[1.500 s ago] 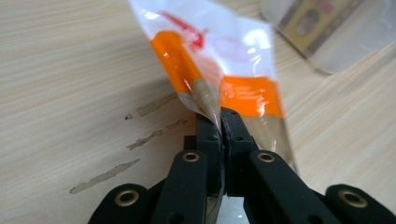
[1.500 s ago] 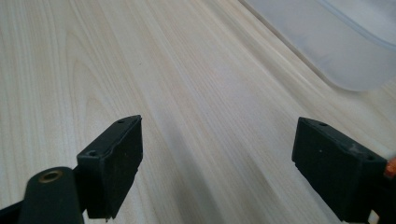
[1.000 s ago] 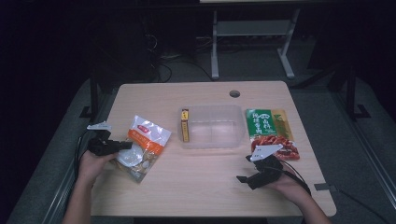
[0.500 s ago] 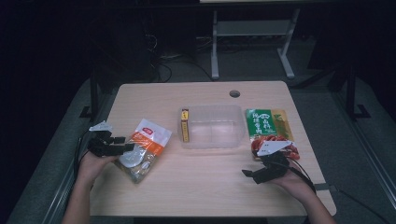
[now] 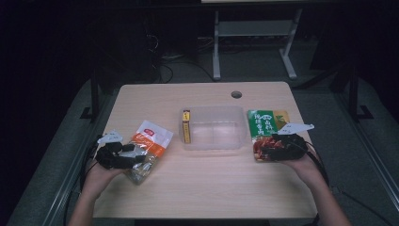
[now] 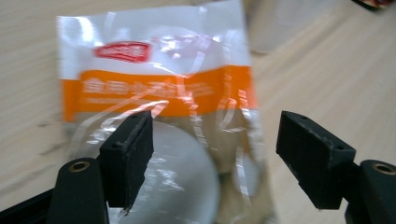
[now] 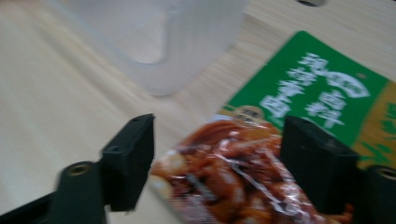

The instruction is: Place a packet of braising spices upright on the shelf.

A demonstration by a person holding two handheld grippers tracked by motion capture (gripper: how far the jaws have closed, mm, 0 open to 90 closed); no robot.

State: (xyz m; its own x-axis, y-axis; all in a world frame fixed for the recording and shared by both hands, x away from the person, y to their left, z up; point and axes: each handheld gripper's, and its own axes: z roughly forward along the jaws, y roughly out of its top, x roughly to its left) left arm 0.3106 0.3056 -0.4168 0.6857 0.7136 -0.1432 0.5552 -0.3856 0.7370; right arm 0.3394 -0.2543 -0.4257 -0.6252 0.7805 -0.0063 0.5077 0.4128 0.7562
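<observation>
orange-banded bag (image 6: 159, 93) white script unreadable; green packet (image 7: 322, 93) white characters, blurred

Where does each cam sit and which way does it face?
High view: above the person's side, facing forward and down on the table; forearms, both grippers.
Left gripper view: on the left gripper, facing the orange-and-clear bag; open jaws.
Right gripper view: on the right gripper, facing the green-and-red packet; open jaws.
Shared: clear container.

Between our left black fingers (image 6: 127, 158) we see a clear bag (image 6: 159, 107), orange-banded with a red logo. Between our right fingers (image 7: 128, 161), a green packet (image 7: 299, 116), white lettering, red-brown food picture.
</observation>
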